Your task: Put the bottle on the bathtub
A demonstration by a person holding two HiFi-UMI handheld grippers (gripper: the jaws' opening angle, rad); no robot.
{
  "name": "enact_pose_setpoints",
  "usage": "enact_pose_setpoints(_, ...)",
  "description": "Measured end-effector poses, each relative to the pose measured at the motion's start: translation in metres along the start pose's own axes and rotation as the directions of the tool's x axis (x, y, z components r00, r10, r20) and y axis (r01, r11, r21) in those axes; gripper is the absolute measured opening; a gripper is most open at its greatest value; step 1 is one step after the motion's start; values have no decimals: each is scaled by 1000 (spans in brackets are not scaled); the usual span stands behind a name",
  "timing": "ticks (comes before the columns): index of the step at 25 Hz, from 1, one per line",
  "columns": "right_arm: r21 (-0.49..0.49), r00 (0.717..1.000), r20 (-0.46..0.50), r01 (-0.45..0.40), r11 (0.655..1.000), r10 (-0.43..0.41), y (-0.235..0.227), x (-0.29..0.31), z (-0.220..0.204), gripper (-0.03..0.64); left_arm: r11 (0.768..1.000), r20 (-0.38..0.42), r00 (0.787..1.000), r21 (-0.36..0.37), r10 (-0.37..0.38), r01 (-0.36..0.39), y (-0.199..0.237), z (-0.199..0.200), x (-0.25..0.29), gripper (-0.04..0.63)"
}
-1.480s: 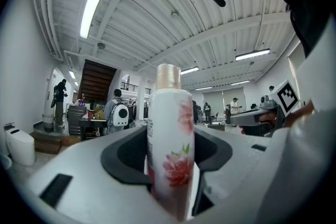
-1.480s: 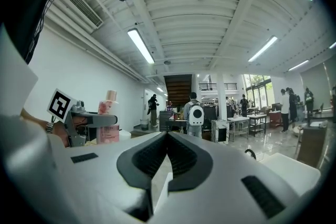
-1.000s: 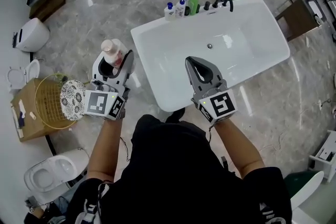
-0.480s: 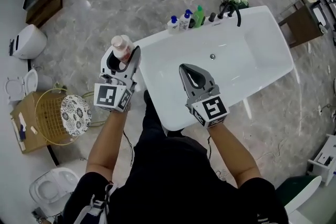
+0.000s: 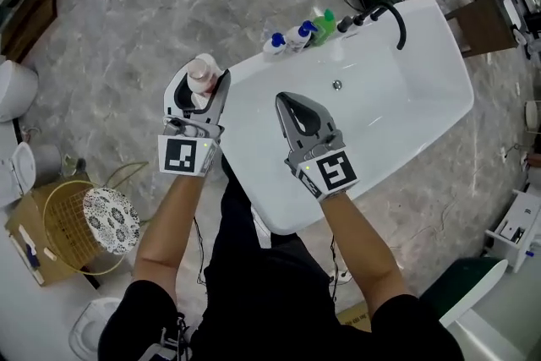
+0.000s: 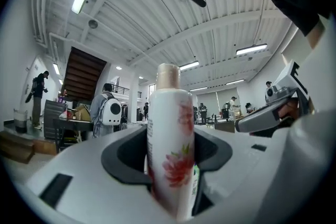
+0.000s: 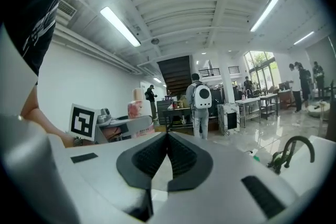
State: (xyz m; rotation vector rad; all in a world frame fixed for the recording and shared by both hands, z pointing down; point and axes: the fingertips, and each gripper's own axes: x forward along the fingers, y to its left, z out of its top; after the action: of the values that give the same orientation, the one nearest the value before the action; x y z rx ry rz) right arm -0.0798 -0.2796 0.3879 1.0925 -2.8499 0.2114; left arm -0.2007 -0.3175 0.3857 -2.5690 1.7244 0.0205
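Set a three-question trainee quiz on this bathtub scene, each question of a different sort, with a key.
1. True or false: the right tool grips the floral bottle.
2. Pick one. The floral bottle sits in the left tool: A) upright, cap up; B) lying on its side; C) cap down.
3. Count the small bottles standing on the rim of the bathtub.

Key: 1 false, its jaws are shut on nothing; 2 A; 3 three.
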Motion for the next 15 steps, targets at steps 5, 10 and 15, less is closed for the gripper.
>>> enact_pose_setpoints(5, 8, 1000, -21, 23, 1000, -23, -38, 58, -57, 12, 996, -45, 999, -80, -28, 25, 22, -95, 35, 233)
enact_pose_setpoints(10, 56, 998, -29, 49, 997, -47, -61, 101, -129, 12, 993, -39, 998, -105, -52, 48, 34, -192, 66, 233)
enact_pose_setpoints(15, 74, 997, -72, 38, 997, -32, -59, 120, -201, 12, 996, -46, 996, -49, -72, 70, 34, -267, 96, 232)
